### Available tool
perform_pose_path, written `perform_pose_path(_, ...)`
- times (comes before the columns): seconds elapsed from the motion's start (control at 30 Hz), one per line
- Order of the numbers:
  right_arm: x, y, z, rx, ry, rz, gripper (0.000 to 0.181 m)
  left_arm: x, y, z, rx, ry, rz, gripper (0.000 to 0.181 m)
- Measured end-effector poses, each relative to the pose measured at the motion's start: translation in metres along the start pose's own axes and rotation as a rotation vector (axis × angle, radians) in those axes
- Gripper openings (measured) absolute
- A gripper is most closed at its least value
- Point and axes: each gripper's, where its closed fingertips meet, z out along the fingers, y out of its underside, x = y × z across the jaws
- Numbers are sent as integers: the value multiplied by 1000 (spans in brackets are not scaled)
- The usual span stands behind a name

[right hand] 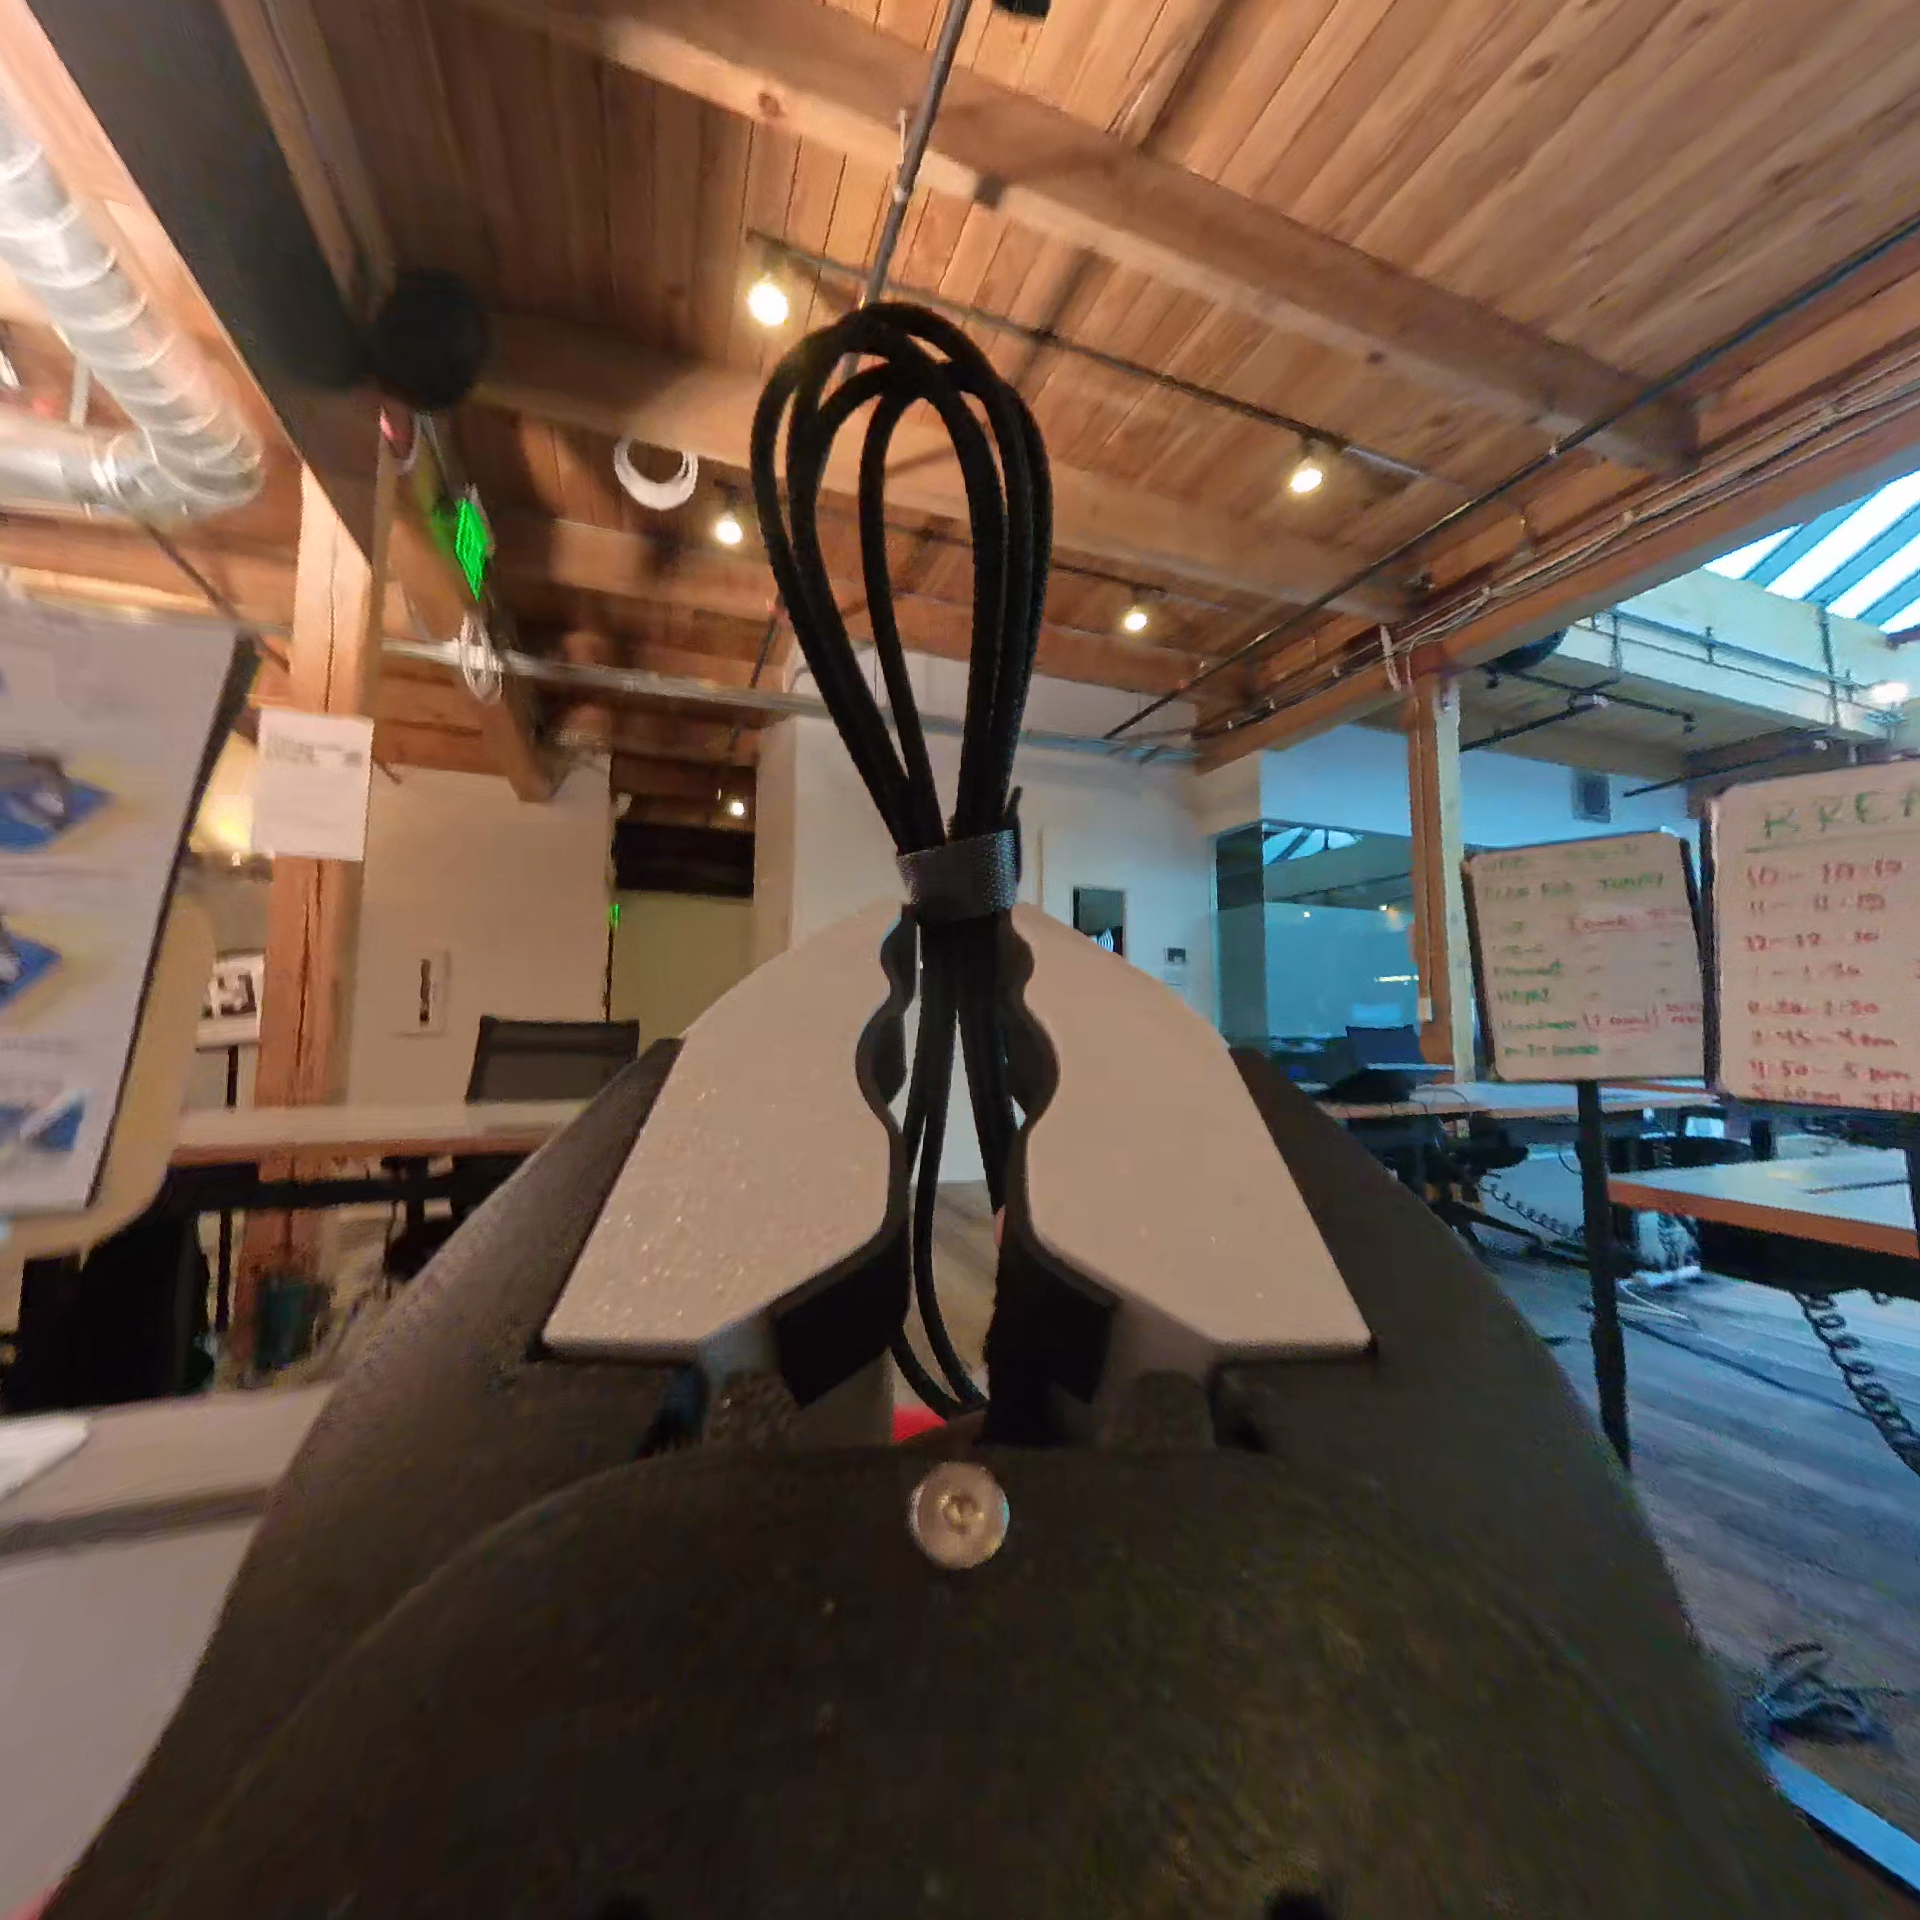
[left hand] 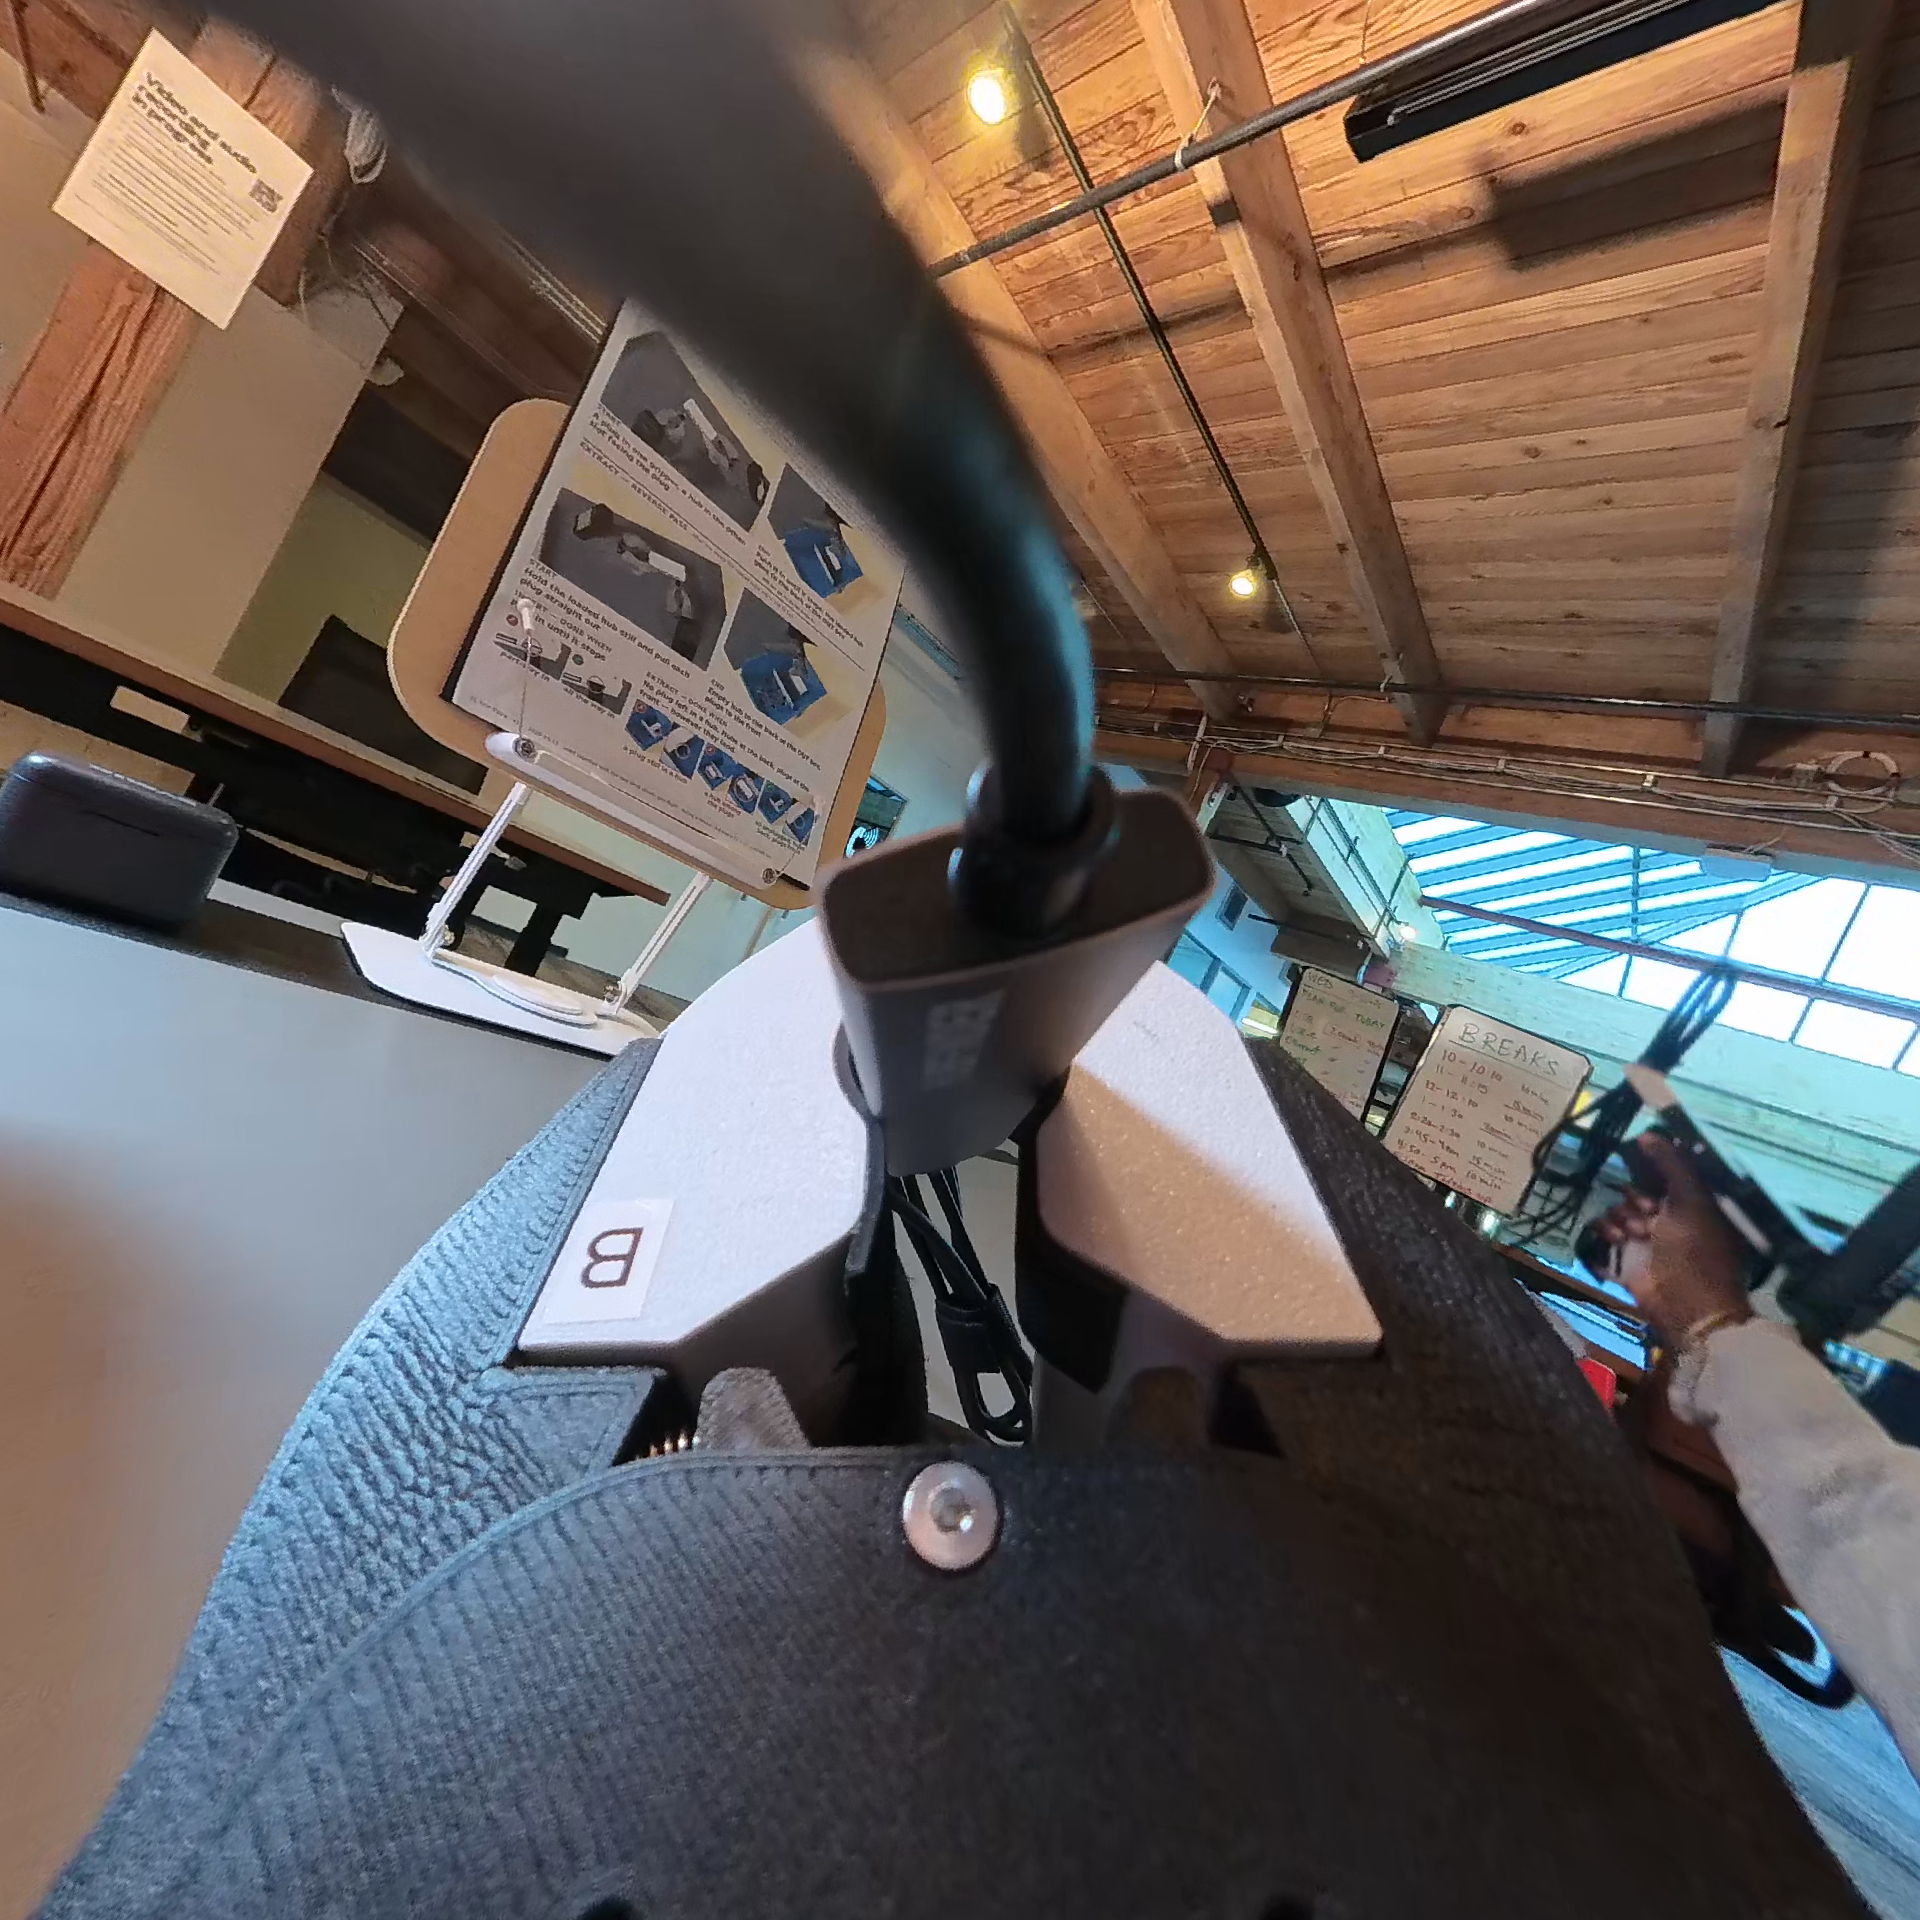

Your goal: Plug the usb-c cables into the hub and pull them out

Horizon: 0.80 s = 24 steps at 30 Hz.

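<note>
Grey hub (left hand: 971, 1013) left view; cable bundle (right hand: 935, 790) right.

Writing appears on a white sticker (left hand: 611, 1259) atop the left tool's (left hand: 951, 1049) left finger, on the grey hub (left hand: 971, 1023) it clamps, on an instruction sheet (left hand: 675, 613) up-left, a paper notice (left hand: 182, 177), and hand-lettered whiteboards (right hand: 1704, 971) right of the right tool (right hand: 956, 997).

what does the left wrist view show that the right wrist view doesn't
Only the left wrist view: the grey hub clamped in the left gripper, its thick black lead arching overhead, and a dark case on the table.

Only the right wrist view: the right gripper shut on a coiled black cable bound by a strap, and a green sign.

Both: the instruction sheet and whiteboards.
</note>
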Motion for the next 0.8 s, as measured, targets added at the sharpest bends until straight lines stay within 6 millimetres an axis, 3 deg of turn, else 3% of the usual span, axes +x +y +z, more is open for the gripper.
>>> perform_pose_path(0.13,-22,68,-27,-237,-152,-197,14,0,0,0,-3,-1,7,21)
perform_pose_path(0.23,-54,100,-40,-456,-377,-440,14,0,1,0,-6,-2,10,21)
perform_pose_path(0.33,-61,130,-49,-715,-502,-671,14,0,1,0,-5,-1,6,20)
perform_pose_path(0.4,-70,162,-76,-991,-675,-680,14,1,1,0,-5,0,6,20)
perform_pose_path(0.5,-59,203,-110,-1300,-791,-854,14,1,0,0,-2,2,4,19)
perform_pose_path(0.63,-64,241,-129,-1396,-918,-1000,15,1,0,0,-2,2,3,21)
perform_pose_path(0.73,-65,253,-133,-1417,-971,-1069,15,1,0,0,-3,1,3,20)
perform_pose_path(0.8,-68,255,-136,-1453,-966,-1009,16,1,0,1,-4,2,3,20)
